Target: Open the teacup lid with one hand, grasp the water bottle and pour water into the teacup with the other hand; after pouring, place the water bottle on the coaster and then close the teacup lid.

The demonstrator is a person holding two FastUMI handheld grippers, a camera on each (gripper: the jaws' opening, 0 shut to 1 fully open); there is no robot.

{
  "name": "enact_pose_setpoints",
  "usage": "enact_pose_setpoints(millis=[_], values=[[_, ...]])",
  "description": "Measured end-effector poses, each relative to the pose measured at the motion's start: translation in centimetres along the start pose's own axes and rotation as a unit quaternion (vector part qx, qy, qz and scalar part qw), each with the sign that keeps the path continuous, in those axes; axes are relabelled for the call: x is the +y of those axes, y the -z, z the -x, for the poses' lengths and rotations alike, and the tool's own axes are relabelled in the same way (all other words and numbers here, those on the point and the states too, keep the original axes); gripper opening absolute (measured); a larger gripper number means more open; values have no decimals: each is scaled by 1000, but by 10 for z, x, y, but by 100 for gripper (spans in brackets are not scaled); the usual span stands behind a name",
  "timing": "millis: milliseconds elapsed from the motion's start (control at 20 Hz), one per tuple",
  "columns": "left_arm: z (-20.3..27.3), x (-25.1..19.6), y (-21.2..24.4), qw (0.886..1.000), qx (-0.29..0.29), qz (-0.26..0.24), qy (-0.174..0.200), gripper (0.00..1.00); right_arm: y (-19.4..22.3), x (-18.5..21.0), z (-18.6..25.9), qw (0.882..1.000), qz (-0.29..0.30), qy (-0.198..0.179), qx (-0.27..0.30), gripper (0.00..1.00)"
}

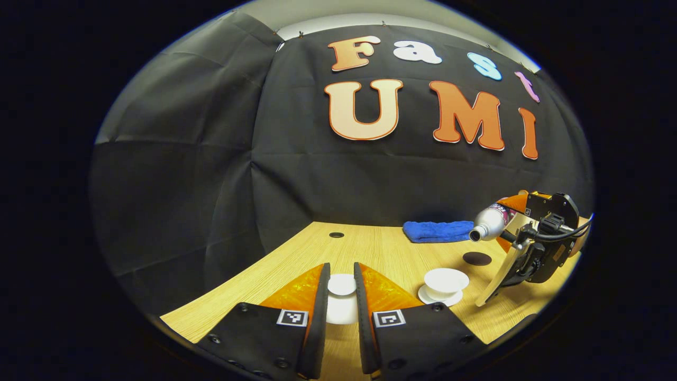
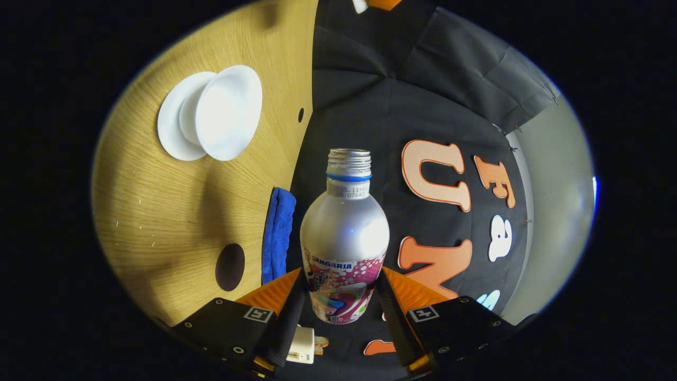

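Observation:
My left gripper [image 1: 341, 275] is shut on the white teacup lid [image 1: 341, 296], held just above the wooden table [image 1: 381, 248]. To its right the open white teacup [image 1: 446, 280] stands on its saucer [image 1: 439, 299]. My right gripper [image 1: 521, 241] is shut on the silver water bottle [image 1: 491, 222], tipped about level, its uncapped mouth pointing left, above and right of the cup. No stream is visible. In the right gripper view the bottle [image 2: 344, 238] sits between the fingers of that gripper [image 2: 342, 280], with the teacup [image 2: 227, 114] at the upper left and the dark round coaster [image 2: 230, 267] lower down.
The coaster [image 1: 476, 258] lies bare behind the cup, under the bottle's mouth. A folded blue cloth [image 1: 438, 231] rests at the table's back edge by the black wall, also seen as cloth [image 2: 277, 235]. A small hole [image 1: 336, 234] marks the tabletop farther left.

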State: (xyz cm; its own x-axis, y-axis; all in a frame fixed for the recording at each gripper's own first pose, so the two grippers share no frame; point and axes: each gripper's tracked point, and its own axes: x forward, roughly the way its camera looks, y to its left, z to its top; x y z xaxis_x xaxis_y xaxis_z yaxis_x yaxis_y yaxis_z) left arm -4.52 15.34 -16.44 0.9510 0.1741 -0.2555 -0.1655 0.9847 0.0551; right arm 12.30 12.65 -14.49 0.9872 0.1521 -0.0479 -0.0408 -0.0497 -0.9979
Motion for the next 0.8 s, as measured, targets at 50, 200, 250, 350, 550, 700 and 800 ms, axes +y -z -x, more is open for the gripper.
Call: enact_pose_setpoints(millis=[50, 200, 250, 350, 550, 700, 800], values=[[1, 1, 0, 1000, 0, 0, 0, 31, 0, -2, -1, 1000, 8, 2, -2, 77], [3, 5, 0, 1000, 0, 2, -2, 31, -2, -5, -2, 1000, 29, 8, -8, 77], [3, 6, 0, 1000, 1, 3, -1, 31, -3, -7, -2, 999, 36, 11, -10, 77], [5, 6, 1, 1000, 0, 6, -1, 31, -4, -11, -3, 998, 52, 19, -14, 77], [4, 7, 1, 1000, 0, 7, -1, 31, -2, -19, -9, 997, 75, 32, -19, 77], [4, 7, 0, 1000, 0, 8, -1, 31, -1, -27, -14, 996, 83, 41, -21, 77], [4, 7, 0, 1000, -1, 8, -1, 31, 0, -35, -16, 995, 86, 47, -22, 77]])
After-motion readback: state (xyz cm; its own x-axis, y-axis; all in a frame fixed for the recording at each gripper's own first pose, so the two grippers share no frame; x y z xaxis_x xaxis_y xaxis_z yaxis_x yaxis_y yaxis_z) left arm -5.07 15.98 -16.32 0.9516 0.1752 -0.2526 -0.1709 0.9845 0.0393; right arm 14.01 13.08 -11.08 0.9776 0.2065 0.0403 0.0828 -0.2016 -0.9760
